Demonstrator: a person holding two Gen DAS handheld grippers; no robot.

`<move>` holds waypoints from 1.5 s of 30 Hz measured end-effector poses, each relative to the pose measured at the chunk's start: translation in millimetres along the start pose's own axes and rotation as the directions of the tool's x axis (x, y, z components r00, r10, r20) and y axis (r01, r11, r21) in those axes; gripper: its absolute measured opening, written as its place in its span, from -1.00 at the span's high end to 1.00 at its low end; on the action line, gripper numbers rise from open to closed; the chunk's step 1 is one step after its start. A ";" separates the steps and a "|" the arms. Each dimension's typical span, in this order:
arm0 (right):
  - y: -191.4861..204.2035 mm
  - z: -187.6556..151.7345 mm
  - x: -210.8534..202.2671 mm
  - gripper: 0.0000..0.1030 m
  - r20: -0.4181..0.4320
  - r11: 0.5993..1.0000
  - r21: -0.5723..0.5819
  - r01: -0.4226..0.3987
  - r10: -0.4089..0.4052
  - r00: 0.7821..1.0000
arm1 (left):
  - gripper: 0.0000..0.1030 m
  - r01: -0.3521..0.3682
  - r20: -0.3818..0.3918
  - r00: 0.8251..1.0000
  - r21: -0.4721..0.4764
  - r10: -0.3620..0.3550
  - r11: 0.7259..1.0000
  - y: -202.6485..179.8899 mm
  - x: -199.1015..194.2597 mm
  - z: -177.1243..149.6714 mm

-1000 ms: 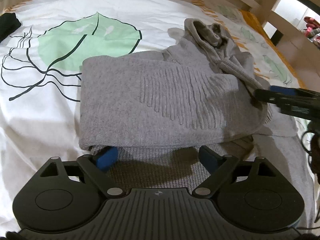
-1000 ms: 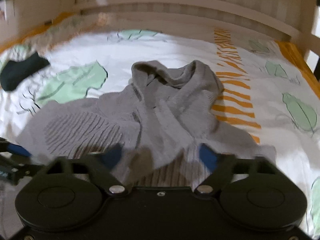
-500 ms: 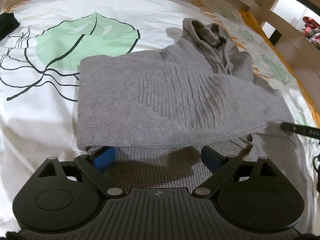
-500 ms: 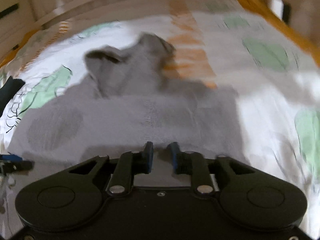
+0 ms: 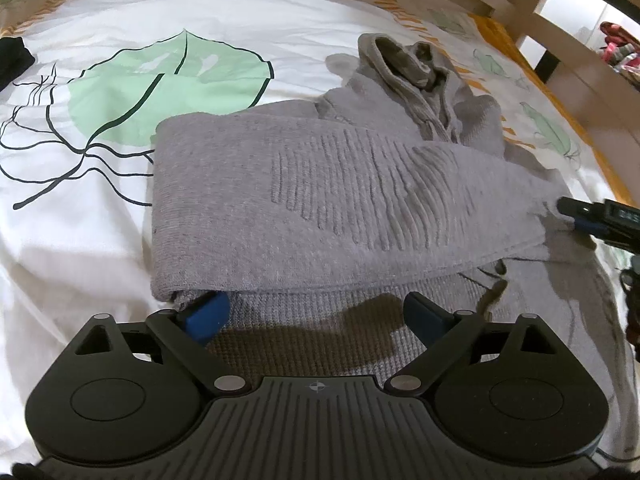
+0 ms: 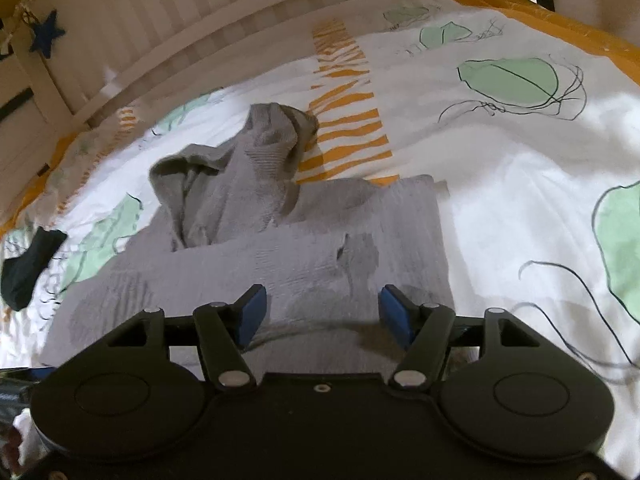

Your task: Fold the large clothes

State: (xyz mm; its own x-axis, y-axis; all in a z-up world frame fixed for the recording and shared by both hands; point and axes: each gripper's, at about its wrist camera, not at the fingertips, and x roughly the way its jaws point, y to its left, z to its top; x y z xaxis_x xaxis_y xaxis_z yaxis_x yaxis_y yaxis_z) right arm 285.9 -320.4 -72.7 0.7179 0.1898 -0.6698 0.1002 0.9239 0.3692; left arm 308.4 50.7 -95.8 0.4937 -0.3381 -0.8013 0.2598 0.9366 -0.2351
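Observation:
A grey knitted hoodie (image 5: 360, 184) lies on the bed, with a ribbed part folded across its body and the hood (image 5: 404, 56) bunched at the far end. My left gripper (image 5: 316, 316) stands open at the near hem; its left pad is tucked just under the fold's edge. At the fold's right end is my right gripper (image 5: 592, 216). In the right wrist view the right gripper (image 6: 324, 314) hovers over the hoodie (image 6: 304, 252). Its jaws are opening, and flat cloth lies below and between them, not pinched.
The bed sheet (image 5: 80, 248) is white with green leaf prints and orange stripes. A black garment (image 6: 28, 272) lies at the far left of the bed. A slatted wooden headboard (image 6: 200, 40) and the bed frame (image 5: 560, 20) border the mattress.
My right gripper left the hood end and swung out to the fold's right edge, closing and then opening again. The folded part now lies stretched flat to the right. The left gripper stayed put.

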 end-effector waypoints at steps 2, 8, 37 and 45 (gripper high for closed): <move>1.6 0.4 7.5 -0.31 -0.001 1.000 -0.002 0.009 -0.009 1.000 | -0.84 -0.001 0.001 1.000 -0.003 0.001 1.000 0.2 -0.1 -0.1; 26.7 4.4 6.0 0.74 -0.009 0.994 -0.100 0.033 -0.034 0.999 | -0.84 -0.001 0.007 1.000 0.005 0.001 1.000 -3.3 -5.9 -2.2; 15.4 -7.5 -28.7 -0.35 -0.012 0.973 -0.188 0.133 -0.137 0.990 | -0.92 -0.225 0.165 0.958 -0.074 0.234 0.972 26.3 -36.1 27.1; 44.0 31.0 -20.4 -0.42 0.038 0.970 -0.237 0.046 -0.038 0.999 | -0.91 -0.164 0.241 0.958 0.008 0.157 0.987 -12.2 -34.1 73.5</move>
State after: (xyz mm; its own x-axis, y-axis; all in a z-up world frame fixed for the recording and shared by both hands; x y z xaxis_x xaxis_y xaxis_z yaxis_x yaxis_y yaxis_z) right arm 296.9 -293.9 -22.8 0.7393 0.1422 -0.6582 -0.0334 0.9840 0.1750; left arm 349.4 44.1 -25.1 0.7139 -0.1990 -0.6714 0.1819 0.9785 -0.0967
